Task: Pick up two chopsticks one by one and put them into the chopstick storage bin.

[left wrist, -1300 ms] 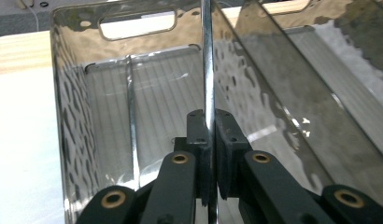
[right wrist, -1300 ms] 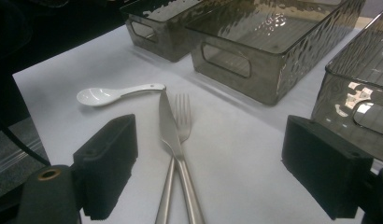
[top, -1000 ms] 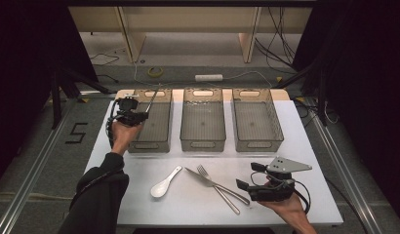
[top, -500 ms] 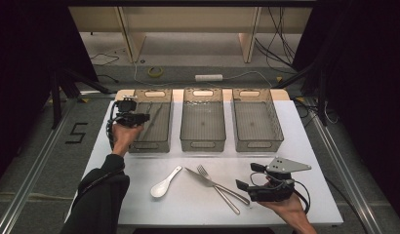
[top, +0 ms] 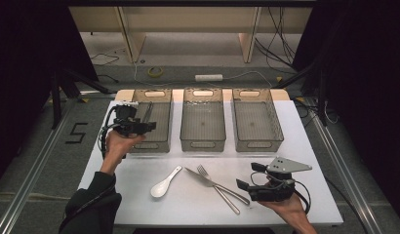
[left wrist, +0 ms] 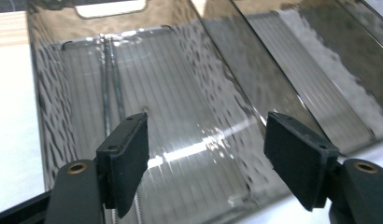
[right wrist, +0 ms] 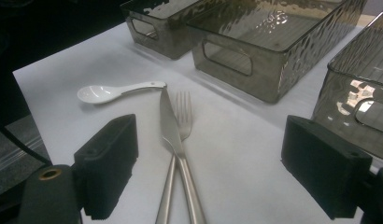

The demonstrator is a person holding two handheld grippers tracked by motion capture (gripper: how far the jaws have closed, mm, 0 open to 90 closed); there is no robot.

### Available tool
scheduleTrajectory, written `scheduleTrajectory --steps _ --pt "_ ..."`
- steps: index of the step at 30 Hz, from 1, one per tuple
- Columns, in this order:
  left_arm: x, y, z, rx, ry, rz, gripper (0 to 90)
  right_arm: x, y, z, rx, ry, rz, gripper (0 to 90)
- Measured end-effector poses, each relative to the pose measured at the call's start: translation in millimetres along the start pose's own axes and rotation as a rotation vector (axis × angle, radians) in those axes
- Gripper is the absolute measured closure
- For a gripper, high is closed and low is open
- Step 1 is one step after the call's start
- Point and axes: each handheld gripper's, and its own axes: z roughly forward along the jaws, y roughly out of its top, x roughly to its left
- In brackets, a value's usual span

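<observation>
The left gripper [top: 148, 126] hangs over the left bin [top: 161, 103], at about 10 o'clock on the table [top: 310, 146]. Its jaws are spread wide and hold nothing. In the left gripper view the jaws of the left gripper [left wrist: 206, 156] stand apart above the ribbed floor of the left bin [left wrist: 180, 93]. Inside this bin lie thin metal chopsticks [left wrist: 110, 84], along the wall at the 9 o'clock side of that view; in the high view the chopsticks [top: 148, 111] show as a thin line in the far part of the bin.

The middle bin [top: 186, 117] and the right bin [top: 278, 122] stand just beside it in one row, toward 12 o'clock and 1 o'clock of the table. In the high view I see nothing in either of them.

The right gripper [top: 248, 176] is near the table edge at about 5 o'clock, held by a hand [top: 288, 210]. Its jaws are also spread and empty. In the right gripper view, the right gripper [right wrist: 208, 168] points at a knife [right wrist: 173, 133] and a fork [right wrist: 182, 109], which cross each other on the white table. A white spoon [right wrist: 105, 92] lies just beside them, toward 10 o'clock of that view. In the high view the spoon [top: 164, 183], the knife [top: 208, 180] and the fork [top: 222, 195] lie between the two grippers, around 6 o'clock.
</observation>
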Motion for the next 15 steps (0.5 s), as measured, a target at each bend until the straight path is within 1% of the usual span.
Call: scheduleTrajectory --steps 1,3,4,6,7,8,10,11,12,13,14,15 --pt "-2.1 -1.2 -3.0 -0.006 -0.005 0.001 27.7 0.0 0.0 0.2 0.0 -0.001 0.001 19.6" --pt "-6.6 -3.3 -8.1 0.003 -0.03 0.01 27.5 -0.1 -0.1 0.4 0.0 -0.005 -0.003 19.7" --pt "-6.6 -3.3 -8.1 0.003 -0.03 0.01 26.8 -0.1 -0.3 0.3 0.0 -0.006 -0.004 19.6" --pt "-14.4 -7.0 -13.2 0.025 -0.046 0.043 25.8 -0.2 -0.4 0.3 0.001 -0.008 -0.002 19.7" --pt "-17.2 -8.4 -14.3 0.031 -0.05 0.051 25.4 -0.2 -0.5 0.3 0.001 -0.008 -0.003 19.7" --pt "-17.2 -8.4 -14.3 0.031 -0.05 0.051 25.1 -0.4 -0.6 0.3 0.0 -0.006 -0.002 19.7" --pt "-22.3 -11.5 -15.5 0.043 -0.06 0.067 23.7 -0.4 -1.0 0.2 0.002 -0.007 -0.003 19.7" --pt "-28.1 -14.8 -15.3 0.065 -0.075 0.085 23.3 -0.2 -0.9 0.1 0.002 -0.007 -0.003 19.7" --pt "-31.0 -16.4 -14.9 0.08 -0.078 0.098 22.8 0.0 -0.9 0.1 0.003 -0.006 -0.002 19.7" --pt "-31.0 -16.4 -14.9 0.08 -0.078 0.098 22.1 0.1 -1.0 0.2 0.003 -0.005 -0.004 19.7" --pt "-34.1 -17.9 -14.3 0.09 -0.083 0.107 21.9 0.2 -1.2 0.3 0.004 -0.006 -0.007 19.7" --pt "-41.1 -21.1 -13.1 0.115 -0.093 0.128 21.5 0.2 -1.2 0.4 0.004 -0.009 -0.01 19.7"
